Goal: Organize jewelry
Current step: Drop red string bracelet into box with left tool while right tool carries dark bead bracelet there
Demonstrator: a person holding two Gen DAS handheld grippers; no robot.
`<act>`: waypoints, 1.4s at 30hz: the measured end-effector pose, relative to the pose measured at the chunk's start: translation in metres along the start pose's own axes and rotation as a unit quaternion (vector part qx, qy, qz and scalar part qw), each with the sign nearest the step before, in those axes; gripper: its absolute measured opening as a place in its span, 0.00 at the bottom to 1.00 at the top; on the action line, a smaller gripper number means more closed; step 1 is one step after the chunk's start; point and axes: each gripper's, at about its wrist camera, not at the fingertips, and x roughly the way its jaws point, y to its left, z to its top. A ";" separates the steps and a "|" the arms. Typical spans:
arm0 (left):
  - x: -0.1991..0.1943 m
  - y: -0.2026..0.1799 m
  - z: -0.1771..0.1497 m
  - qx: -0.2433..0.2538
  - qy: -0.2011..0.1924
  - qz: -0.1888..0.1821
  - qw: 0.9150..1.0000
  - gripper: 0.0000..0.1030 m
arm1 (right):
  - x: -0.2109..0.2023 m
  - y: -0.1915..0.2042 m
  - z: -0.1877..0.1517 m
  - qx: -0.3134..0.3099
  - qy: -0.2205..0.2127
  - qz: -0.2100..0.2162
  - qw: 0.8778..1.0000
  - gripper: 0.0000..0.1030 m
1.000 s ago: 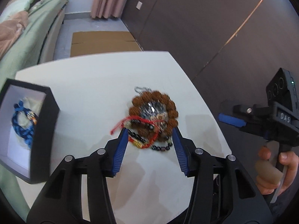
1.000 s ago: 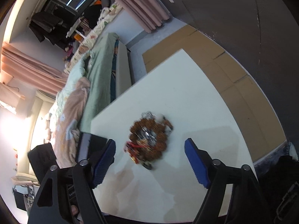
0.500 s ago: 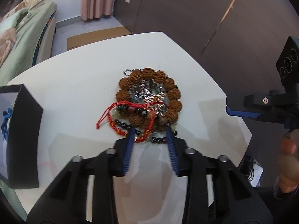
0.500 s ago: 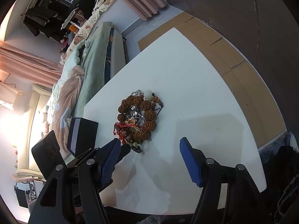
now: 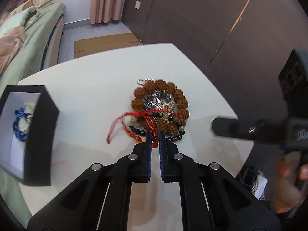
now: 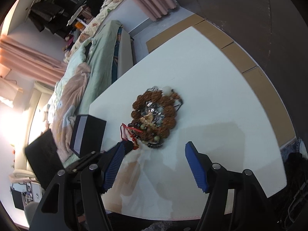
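Observation:
A pile of jewelry lies mid-table: a brown bead bracelet (image 5: 159,104), a red cord bracelet (image 5: 132,116), dark bead strands (image 5: 174,136) and a silver piece (image 5: 159,102). My left gripper (image 5: 155,134) is shut on the red cord bracelet at the pile's near edge. An open black box (image 5: 41,134) with a blue bracelet (image 5: 19,125) inside stands at the left. My right gripper (image 6: 156,155) is open and empty, above the table just short of the pile (image 6: 154,115). The box also shows in the right wrist view (image 6: 87,132).
The white table (image 5: 92,88) ends close on the right and near side. A bed (image 5: 23,34) runs along the left. Flat cardboard (image 5: 104,43) lies on the floor beyond the table. A dark wall (image 5: 211,19) stands behind and to the right.
My left gripper has closed from wide open down onto the red cord at the pile's near edge. The right gripper has come closer to the pile, still open.

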 end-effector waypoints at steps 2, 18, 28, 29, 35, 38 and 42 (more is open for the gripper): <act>-0.010 0.007 0.001 -0.009 -0.008 0.002 1.000 0.08 | 0.007 0.006 -0.003 -0.006 0.007 -0.001 1.000 0.64; -0.061 0.058 0.000 -0.063 -0.048 0.012 0.997 0.08 | 0.069 0.057 -0.001 -0.110 0.035 -0.078 0.990 0.85; -0.093 0.084 -0.001 -0.089 -0.082 0.018 0.992 0.08 | 0.072 0.048 0.003 -0.084 0.032 -0.071 0.993 0.08; -0.095 0.085 0.001 -0.092 -0.084 0.018 0.992 0.08 | 0.069 0.048 0.004 -0.081 0.030 -0.056 0.995 0.08; -0.112 0.100 0.002 -0.105 -0.103 0.020 0.989 0.08 | 0.049 0.052 0.005 -0.060 0.010 0.007 0.998 0.08; -0.119 0.109 0.003 -0.113 -0.111 0.022 0.987 0.08 | 0.038 0.058 0.005 -0.057 -0.003 0.034 0.998 0.08; -0.122 0.120 0.004 -0.125 -0.115 0.022 0.985 0.08 | 0.021 0.076 0.007 -0.069 -0.026 0.067 0.995 0.08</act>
